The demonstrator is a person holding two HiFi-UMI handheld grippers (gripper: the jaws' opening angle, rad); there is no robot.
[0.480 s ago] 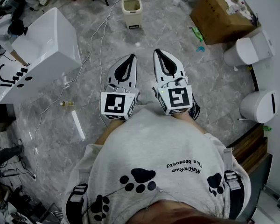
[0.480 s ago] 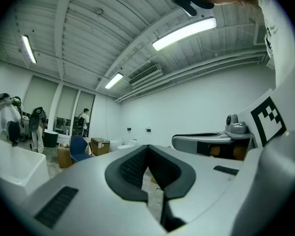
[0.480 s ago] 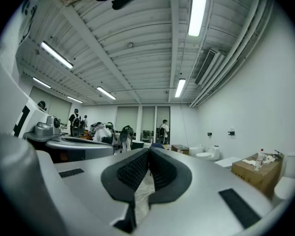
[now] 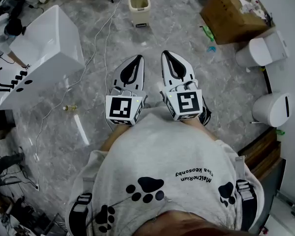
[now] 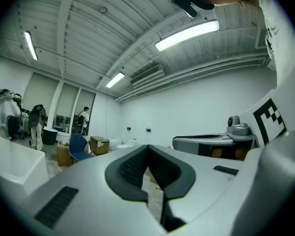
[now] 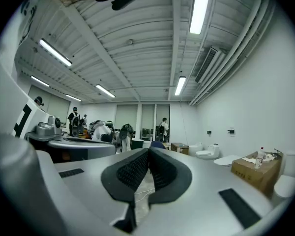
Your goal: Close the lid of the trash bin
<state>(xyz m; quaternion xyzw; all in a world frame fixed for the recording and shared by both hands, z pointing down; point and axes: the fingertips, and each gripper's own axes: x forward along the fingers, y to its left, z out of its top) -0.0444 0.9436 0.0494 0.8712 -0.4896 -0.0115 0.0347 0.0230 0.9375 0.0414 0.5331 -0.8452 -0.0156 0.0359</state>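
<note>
Trash bin [image 4: 139, 8] stood open dead ahead, well off!
We held left tool [image 4: 137, 59] and right tool [image 4: 166, 54] pinched closed, empty; the left was nearer.

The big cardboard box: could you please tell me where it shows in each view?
Head view: box, upper right.
Left gripper view: not in it.
Right gripper view: box, lower right.
Shared landmark: the toilet beside it, in those two views.
</note>
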